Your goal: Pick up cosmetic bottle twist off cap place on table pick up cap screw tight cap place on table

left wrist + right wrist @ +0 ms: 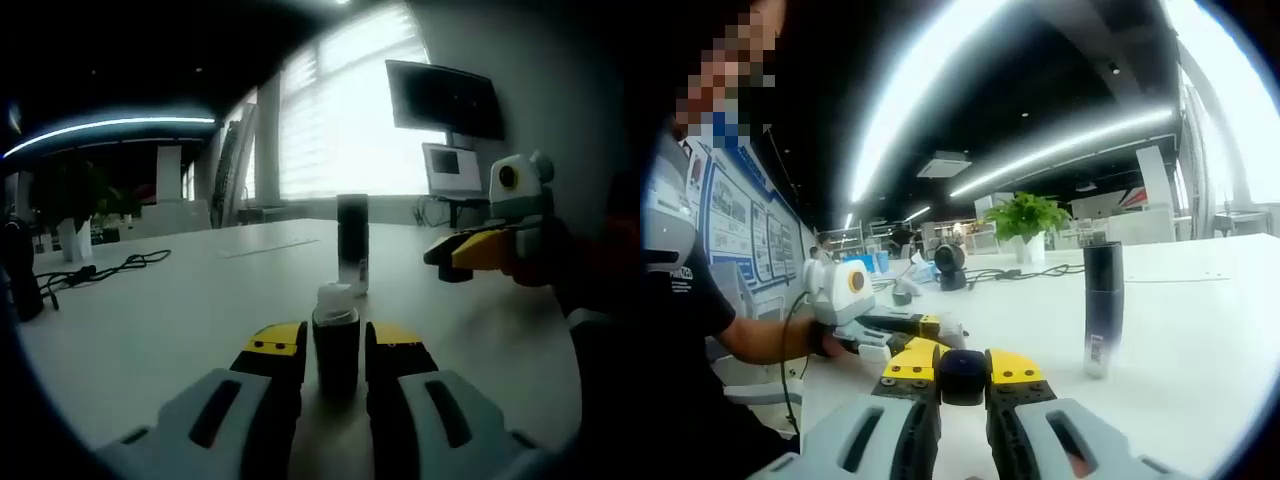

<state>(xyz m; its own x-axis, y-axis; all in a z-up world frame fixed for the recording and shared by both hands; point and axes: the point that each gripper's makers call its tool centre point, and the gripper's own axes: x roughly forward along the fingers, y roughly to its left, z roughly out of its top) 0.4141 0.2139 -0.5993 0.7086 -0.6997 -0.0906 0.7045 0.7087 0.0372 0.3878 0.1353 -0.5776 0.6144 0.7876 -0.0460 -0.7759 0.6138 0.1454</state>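
Left gripper point(336, 350), frame bottom centre, clamps uncapped cosmetic bottle point(336, 345) upright on table point(150, 320). Right gripper point(962, 375) pinches dark cap point(962, 376). Tall dark bottle point(352, 243) stands beyond; bare tabletop all round.

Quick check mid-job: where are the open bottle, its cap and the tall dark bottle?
open bottle point(335, 335), left gripper view, dark body.
cap point(962, 376), right gripper view, top face.
tall dark bottle point(352, 240), left gripper view, middle.
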